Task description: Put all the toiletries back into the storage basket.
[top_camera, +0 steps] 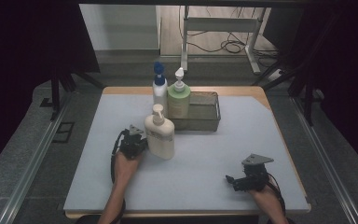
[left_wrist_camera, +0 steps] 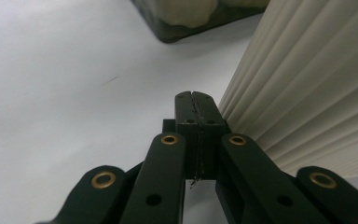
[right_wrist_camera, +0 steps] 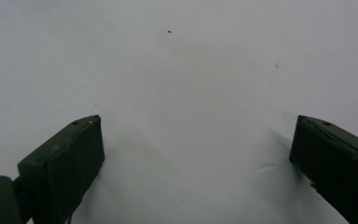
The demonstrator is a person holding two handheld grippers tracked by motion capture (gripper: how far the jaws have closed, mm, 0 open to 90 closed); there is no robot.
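A cream pump bottle [top_camera: 160, 134] stands upright in the middle of the table. My left gripper [top_camera: 137, 135] sits just left of it, and in the left gripper view its jaws are pressed together with nothing between them [left_wrist_camera: 196, 103]; the bottle's ribbed cream side [left_wrist_camera: 307, 88] rises right beside the jaw tips. My right gripper [top_camera: 235, 179] rests low near the front right of the mat, its jaws spread wide [right_wrist_camera: 196, 149] over bare mat. A white bottle with a blue pump [top_camera: 159, 88] and a green pump bottle [top_camera: 179, 98] stand by the wire basket [top_camera: 205, 116].
The pale mat [top_camera: 205, 158] covers the tabletop, with bare room between my two grippers and on the right side. A metal stand [top_camera: 223, 28] and cables lie on the floor beyond the table's far edge.
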